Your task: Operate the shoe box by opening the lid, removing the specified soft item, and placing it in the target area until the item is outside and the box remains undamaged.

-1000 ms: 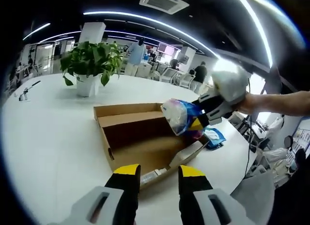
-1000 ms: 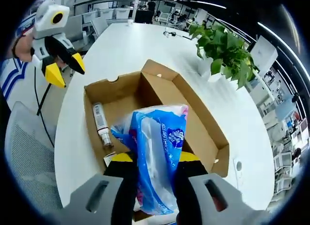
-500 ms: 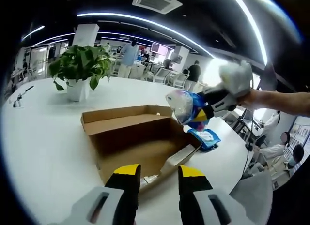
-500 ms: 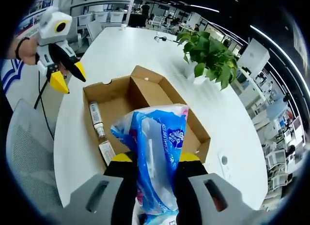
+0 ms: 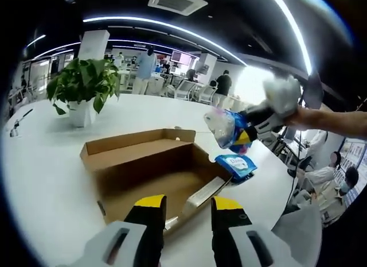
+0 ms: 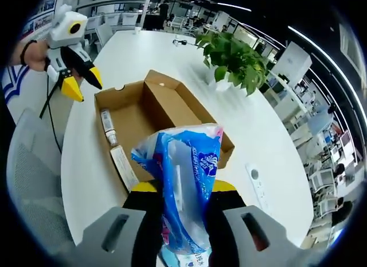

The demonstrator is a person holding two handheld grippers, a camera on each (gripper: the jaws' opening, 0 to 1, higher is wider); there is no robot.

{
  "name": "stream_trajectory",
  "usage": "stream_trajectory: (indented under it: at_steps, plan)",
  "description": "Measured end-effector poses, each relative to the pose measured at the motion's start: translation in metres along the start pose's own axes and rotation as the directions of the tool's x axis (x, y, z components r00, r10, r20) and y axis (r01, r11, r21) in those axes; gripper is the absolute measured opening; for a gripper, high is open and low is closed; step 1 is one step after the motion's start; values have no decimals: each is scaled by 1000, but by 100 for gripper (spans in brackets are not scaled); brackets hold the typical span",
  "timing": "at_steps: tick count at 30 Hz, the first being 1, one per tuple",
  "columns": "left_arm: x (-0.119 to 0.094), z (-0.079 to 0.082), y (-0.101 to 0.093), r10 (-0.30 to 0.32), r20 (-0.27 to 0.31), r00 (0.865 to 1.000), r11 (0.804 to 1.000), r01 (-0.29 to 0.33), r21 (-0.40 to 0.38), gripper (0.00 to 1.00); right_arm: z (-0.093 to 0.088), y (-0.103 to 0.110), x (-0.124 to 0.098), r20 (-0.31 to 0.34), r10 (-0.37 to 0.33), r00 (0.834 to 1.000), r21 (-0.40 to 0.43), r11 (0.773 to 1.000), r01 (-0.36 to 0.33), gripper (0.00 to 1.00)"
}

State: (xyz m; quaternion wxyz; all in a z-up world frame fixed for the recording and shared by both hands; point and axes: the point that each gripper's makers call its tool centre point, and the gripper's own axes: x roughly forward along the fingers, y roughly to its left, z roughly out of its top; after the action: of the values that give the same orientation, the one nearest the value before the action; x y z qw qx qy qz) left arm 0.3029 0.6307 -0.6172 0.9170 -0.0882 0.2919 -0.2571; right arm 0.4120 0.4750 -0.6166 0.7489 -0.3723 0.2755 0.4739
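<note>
Tissue pack [image 6: 184, 181] is clamped in the right gripper [image 6: 183, 201] above the open shoe box [image 6: 150, 120]. Left gripper [image 5: 186, 206] jaws are held apart, empty

1. Both views are bright. The light comes from long ceiling light strips [image 5: 172, 26], which curve because of the fisheye lens.
2. In the left gripper view, strong glare from a window [image 5: 252, 86] washes out the upper right.
3. The white table [image 6: 275, 140] reflects light evenly; shadows are soft.
4. The edges are bent and slightly blurred.
</note>
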Motion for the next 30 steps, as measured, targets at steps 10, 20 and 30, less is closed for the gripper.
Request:
stream_trajectory:
  at_steps: [10, 20, 30]
  plan:
    - [16, -2, -18, -20, -23, 1000, 1000, 20, 11, 31, -61, -4, -19, -77, -7, 997, 8, 1000, 7, 25]
    - [32, -1, -33, -26, -50, 998, 999, 28, 40, 31, -142, -3, -45, -155, -7, 988, 54, 998, 16, 26]
    - [54, -5, -58, -56, -91, 994, 996, 62, 64, 31, -219, -1, -84, -222, -28, 975, 120, 991, 56, 26]
